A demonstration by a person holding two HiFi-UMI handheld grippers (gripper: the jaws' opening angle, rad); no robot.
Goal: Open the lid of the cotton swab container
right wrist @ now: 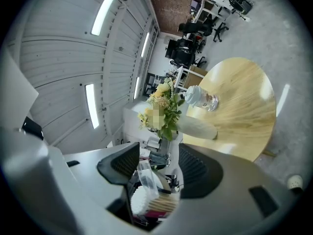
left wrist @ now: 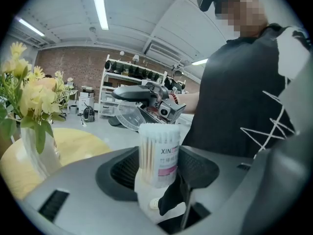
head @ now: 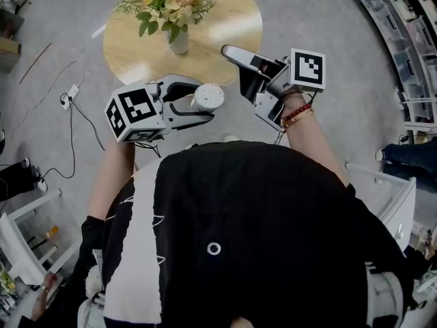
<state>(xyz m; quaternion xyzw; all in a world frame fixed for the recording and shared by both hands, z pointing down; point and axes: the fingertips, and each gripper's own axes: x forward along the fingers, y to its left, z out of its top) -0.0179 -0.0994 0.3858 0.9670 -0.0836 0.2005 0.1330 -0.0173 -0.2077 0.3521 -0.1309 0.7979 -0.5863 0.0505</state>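
The cotton swab container [left wrist: 159, 153] is a clear tube packed with white-tipped swabs, and it stands upright and uncovered. My left gripper [left wrist: 159, 166] is shut on its lower part, held in front of my chest. From the head view the swab tips [head: 207, 98] show as a white disc between the left gripper's [head: 203, 103] fingers. The clear lid [left wrist: 121, 117] is off the container, and my right gripper [left wrist: 129, 104] is shut on it, up and to the right of the container. In the right gripper view the lid [right wrist: 145, 176] stands between the pads of the right gripper [right wrist: 159, 169], with the swab tips [right wrist: 139, 199] below it.
A round wooden table [head: 229, 26] stands ahead with a vase of flowers [head: 174, 9] on it. A cable and power strip [head: 72, 93] lie on the grey floor to the left. White shelving [head: 20, 241] stands at the lower left and a white unit [head: 396, 190] at the right.
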